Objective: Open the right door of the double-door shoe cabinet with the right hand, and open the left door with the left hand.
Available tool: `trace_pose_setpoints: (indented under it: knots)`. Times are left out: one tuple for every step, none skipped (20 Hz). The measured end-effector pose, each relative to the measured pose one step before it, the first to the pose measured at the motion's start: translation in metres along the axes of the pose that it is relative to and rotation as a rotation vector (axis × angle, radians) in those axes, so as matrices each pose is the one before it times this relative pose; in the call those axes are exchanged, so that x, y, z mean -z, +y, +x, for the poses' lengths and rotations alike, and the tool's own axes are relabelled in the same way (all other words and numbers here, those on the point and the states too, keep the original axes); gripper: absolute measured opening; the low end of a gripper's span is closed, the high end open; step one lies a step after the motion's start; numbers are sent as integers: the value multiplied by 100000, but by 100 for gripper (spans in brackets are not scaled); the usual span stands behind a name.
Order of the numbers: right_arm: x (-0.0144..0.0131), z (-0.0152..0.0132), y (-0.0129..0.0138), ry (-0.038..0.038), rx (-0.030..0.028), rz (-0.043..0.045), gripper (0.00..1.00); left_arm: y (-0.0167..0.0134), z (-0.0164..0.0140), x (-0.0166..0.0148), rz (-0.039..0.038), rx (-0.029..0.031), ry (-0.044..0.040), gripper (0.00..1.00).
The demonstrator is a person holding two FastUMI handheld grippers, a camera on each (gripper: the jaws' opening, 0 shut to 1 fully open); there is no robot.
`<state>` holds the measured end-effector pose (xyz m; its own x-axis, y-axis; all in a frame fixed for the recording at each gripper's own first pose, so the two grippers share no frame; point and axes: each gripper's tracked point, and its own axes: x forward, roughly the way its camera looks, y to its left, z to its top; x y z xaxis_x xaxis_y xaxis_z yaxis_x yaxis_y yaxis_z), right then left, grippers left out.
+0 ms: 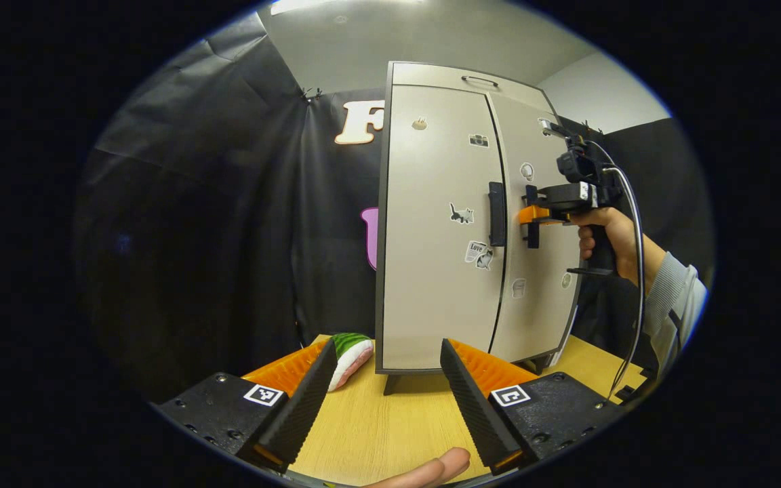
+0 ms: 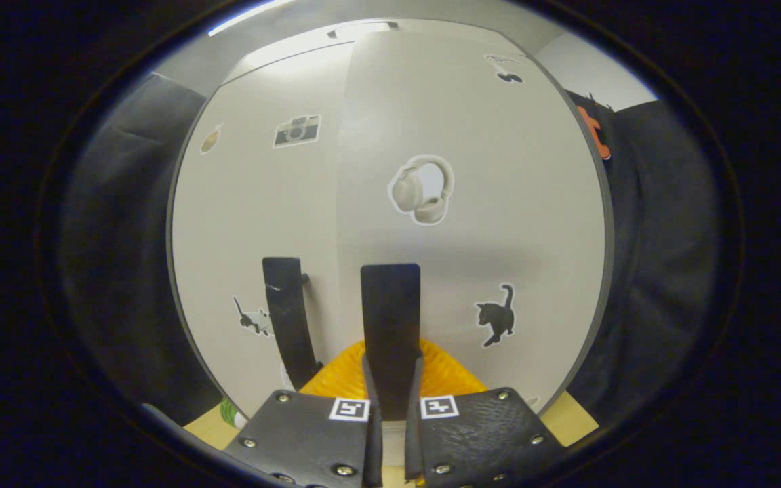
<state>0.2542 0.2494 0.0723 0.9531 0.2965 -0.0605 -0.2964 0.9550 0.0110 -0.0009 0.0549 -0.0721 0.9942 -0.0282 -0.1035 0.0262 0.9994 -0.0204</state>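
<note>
2 doors look closed; right gripper (image 2: 390,400) clamps right handle (image 2: 390,332).

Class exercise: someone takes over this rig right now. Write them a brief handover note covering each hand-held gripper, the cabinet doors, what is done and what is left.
Right hand-held gripper: closed on the right door handle, fingers pinching it.
Left hand-held gripper: open, holding nothing, low over the wooden table, facing the shoe cabinet.
Left door handle: untouched.
Done: right handle gripped; both doors look closed.
Left: pull the right door open, then grip the left handle and open the left door.
</note>
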Motion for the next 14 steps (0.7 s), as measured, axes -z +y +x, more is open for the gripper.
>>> trace_pose_setpoints:
  knots:
    - [-56, -263, -42, 849, -1179, 457, 13, -117, -194, -311, 39, -288, -356, 95]
    - [93, -192, -87, 255, -1118, -400, 13, -99, -310, -202, 8, -542, -446, 95]
    - [-149, -350, -103, -555, -1128, -359, 13, -128, -176, -256, 194, -477, -587, 95]
    - [39, -334, -51, 123, -1177, 106, 13, -129, -111, -141, 325, -489, -136, 95]
    - [-90, -388, -65, -557, -1023, 1796, 13, -212, -172, 11, 163, -199, 173, 95]
    - [-11, -315, -118, -250, -1138, 1491, 13, -429, -113, -1, -80, 533, 92, 95]
    - [-114, -358, -117, -469, -1460, 728, 13, -285, -174, -27, -158, 607, 158, 95]
    - [2, -469, -180, -423, -1589, 927, 13, -125, -36, 95, 145, 405, 331, 95]
    - [-77, -371, -199, -32, -1297, 1312, 13, -43, -36, -53, 245, 379, 29, 95]
    - [-71, -342, -146, -21, -1022, -335, 13, 15, 104, -131, 147, -141, -179, 95]
    - [-57, -382, -246, 55, -743, -629, 13, 74, 81, -160, 168, -685, -297, 95]
    - [-22, -274, -77, 83, -399, -271, 13, 132, 11, -53, -287, -573, -289, 99]
    - [-124, -315, -198, 99, -352, -466, 13, -4, -93, -81, -586, 99, -148, 95]
    - [9, -413, -236, 236, -430, -74, 13, -293, -73, 79, -560, 513, -96, 96]
